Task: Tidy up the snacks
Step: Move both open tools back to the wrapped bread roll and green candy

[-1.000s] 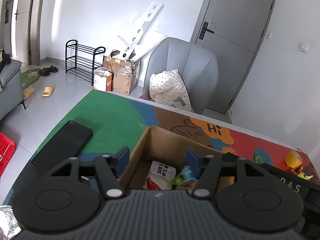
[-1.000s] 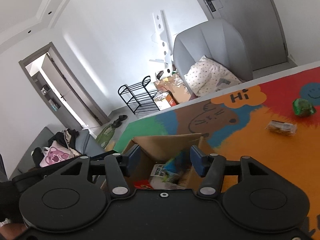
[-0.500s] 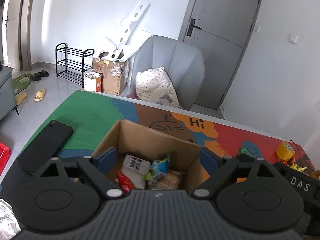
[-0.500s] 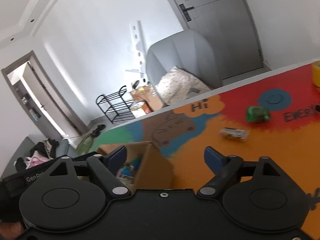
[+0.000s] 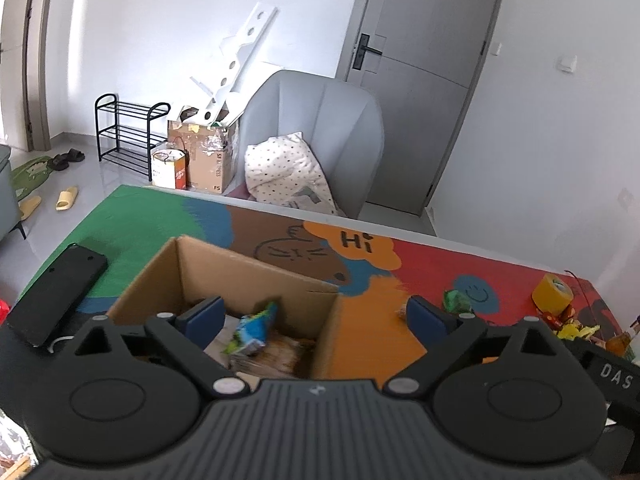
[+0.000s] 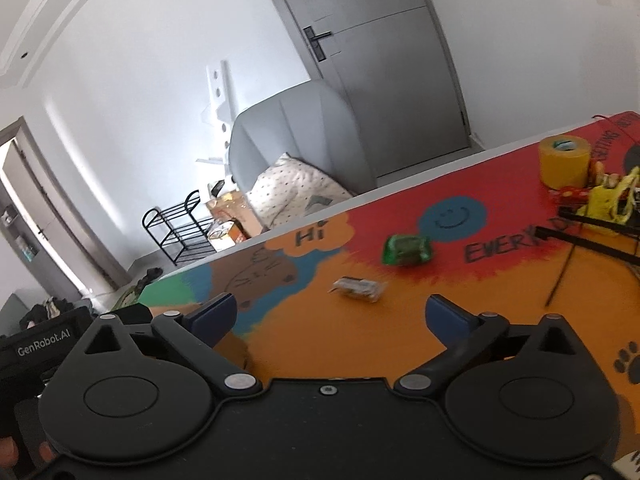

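Observation:
An open cardboard box (image 5: 256,276) stands on the colourful mat (image 5: 160,216) and holds several snack packets, among them a blue-green one (image 5: 254,328). My left gripper (image 5: 314,316) hovers over the box's right wall, its jaws opening with nothing pressed between them. My right gripper (image 6: 332,314) hangs over the orange part of the mat (image 6: 400,332), jaws also opening and empty. Beyond it lie a clear-wrapped snack (image 6: 358,289) and a green-wrapped snack (image 6: 406,250). The green snack (image 5: 456,300) also shows right of the box.
A black phone (image 5: 52,292) lies left of the box. A yellow tape roll (image 6: 564,162) and a heap of yellow and red wrappers (image 6: 608,198) sit at the mat's far right, beside a black frame (image 6: 592,236). A grey armchair (image 5: 320,132) stands behind the table.
Both pairs of jaws have spread wide. The right gripper has swung right, away from the box, and now faces the loose snacks. The left gripper has shifted right across the box.

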